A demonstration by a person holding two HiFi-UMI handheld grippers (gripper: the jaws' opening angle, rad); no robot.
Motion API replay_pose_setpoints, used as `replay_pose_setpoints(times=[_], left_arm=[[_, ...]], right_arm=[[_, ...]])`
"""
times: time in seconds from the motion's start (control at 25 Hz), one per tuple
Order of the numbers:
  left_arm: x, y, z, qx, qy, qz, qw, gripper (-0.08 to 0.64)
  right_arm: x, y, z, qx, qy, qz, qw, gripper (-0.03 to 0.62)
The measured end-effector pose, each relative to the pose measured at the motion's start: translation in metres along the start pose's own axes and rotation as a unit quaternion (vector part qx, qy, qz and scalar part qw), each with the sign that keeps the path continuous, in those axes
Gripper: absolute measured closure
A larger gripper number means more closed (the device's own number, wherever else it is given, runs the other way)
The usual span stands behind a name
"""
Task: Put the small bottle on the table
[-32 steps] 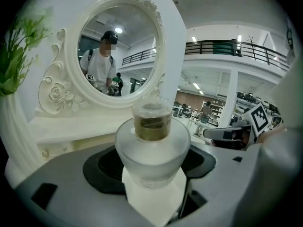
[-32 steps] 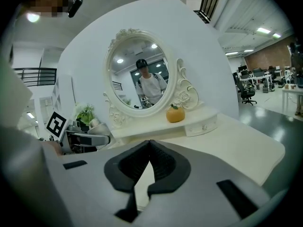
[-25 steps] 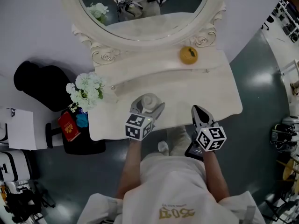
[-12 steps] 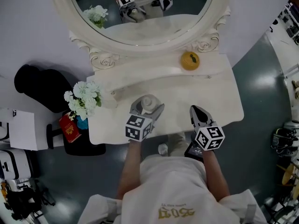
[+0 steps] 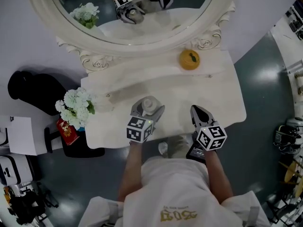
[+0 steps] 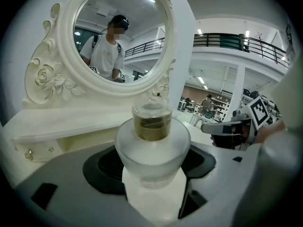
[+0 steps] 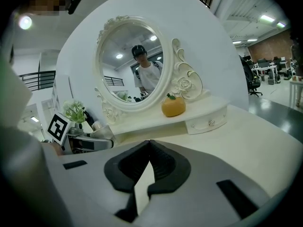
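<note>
Placement step in hand. We held the small bottle (image 6: 152,141) pinched in the left gripper (image 5: 149,106) over the table (image 5: 218,86), near its front edge. The right gripper (image 7: 147,150) was empty, jaws pressed together. Next, we judged: lower it upright until seated, then release.

**Grippers ease in over the table**

The left gripper (image 5: 147,107), carrying the small frosted-glass bottle (image 6: 151,143), and the right gripper (image 5: 195,109) have edged lower and further over the white dressing table (image 5: 222,98). The bunch of white flowers (image 5: 75,105) has slid left in the head view.
</note>
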State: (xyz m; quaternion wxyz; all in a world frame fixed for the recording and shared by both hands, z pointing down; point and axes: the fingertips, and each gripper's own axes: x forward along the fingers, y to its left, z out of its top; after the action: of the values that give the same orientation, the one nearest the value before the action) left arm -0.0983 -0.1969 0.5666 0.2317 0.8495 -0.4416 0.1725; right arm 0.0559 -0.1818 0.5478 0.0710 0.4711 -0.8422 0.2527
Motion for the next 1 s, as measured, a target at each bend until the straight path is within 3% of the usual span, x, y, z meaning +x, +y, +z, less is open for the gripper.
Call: replay_pose_setpoints(times=[0.4,1.0], left_arm=[[0.034,0.017,-0.026,-0.006,0.035,0.004,0.9994,0.216],[0.069,0.030,-0.039,0.002,0.049,0.010,0.9988,0.215]], right_arm=[[0.023,-0.021,-0.005,0.006,0.023,-0.002,1.000,0.580],[0.046,-0.037,-0.016,0.014,0.051,-0.004,0.999,0.580]])
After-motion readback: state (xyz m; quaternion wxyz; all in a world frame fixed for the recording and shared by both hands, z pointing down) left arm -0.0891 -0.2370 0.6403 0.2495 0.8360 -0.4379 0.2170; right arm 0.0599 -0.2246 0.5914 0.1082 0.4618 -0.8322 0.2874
